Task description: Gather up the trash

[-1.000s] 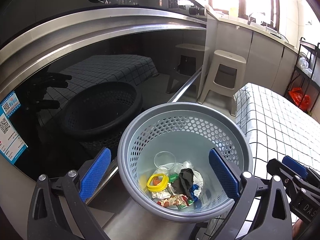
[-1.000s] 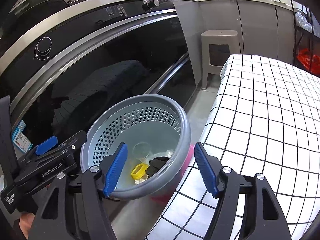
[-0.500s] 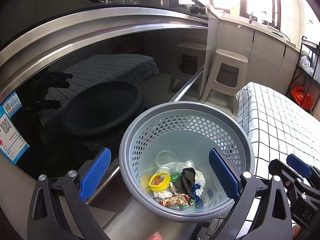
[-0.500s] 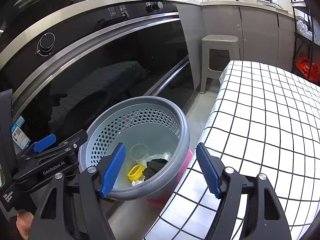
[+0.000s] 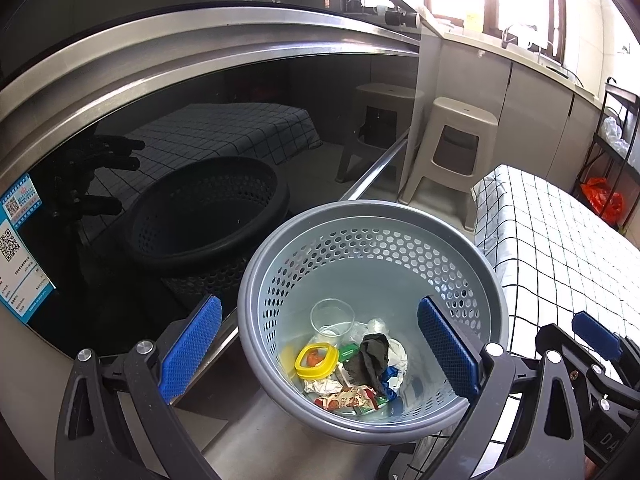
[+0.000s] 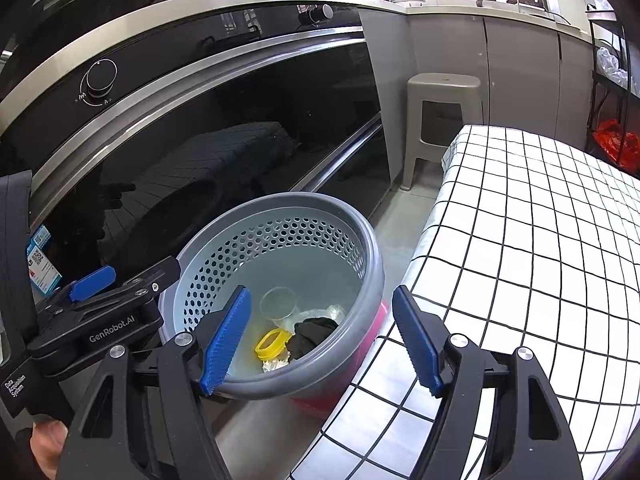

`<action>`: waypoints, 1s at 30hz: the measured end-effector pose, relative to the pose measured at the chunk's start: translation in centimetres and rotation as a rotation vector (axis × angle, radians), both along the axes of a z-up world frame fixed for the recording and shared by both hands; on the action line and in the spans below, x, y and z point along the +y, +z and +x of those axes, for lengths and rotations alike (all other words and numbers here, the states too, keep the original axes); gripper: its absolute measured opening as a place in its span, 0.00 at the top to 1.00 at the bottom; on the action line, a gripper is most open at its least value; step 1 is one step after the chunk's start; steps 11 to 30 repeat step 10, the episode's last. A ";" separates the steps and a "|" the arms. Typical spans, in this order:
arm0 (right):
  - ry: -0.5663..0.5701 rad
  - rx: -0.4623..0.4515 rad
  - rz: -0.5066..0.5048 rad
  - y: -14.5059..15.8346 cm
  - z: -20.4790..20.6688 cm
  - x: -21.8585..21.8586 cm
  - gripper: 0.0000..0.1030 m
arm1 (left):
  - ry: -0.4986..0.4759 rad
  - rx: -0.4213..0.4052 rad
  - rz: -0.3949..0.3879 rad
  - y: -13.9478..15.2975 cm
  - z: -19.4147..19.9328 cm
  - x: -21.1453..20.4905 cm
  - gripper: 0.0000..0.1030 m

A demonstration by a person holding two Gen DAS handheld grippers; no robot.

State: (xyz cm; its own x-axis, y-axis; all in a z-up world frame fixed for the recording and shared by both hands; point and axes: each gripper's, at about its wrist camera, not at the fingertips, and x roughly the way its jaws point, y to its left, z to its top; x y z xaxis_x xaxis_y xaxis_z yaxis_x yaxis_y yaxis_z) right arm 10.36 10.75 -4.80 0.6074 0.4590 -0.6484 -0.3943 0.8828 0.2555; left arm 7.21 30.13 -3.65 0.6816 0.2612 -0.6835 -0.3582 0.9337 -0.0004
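The grey perforated basket (image 5: 372,220) stands on the floor between the oven front and the checked desk (image 6: 520,240), holding a clear cup (image 5: 332,316), yellow lid (image 5: 316,360), dark rag and wrappers. Over the last second both views have drawn back slightly. Left gripper (image 5: 320,352) and right gripper (image 6: 320,336) hang with jaws apart, empty. Deposit judged complete.

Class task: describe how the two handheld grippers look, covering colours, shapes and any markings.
Both the left gripper and the right gripper have black angular frames with triangular cut-outs and silver screws. Their fingers carry blue textured pads. In the right view, the left gripper's body bears white "GenRobot.AI" lettering.
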 end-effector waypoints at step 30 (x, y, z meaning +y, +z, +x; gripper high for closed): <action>0.001 0.000 -0.001 0.1 0.0 0.1 0.32 | 0.004 0.005 0.002 0.0 0.1 -0.1 0.06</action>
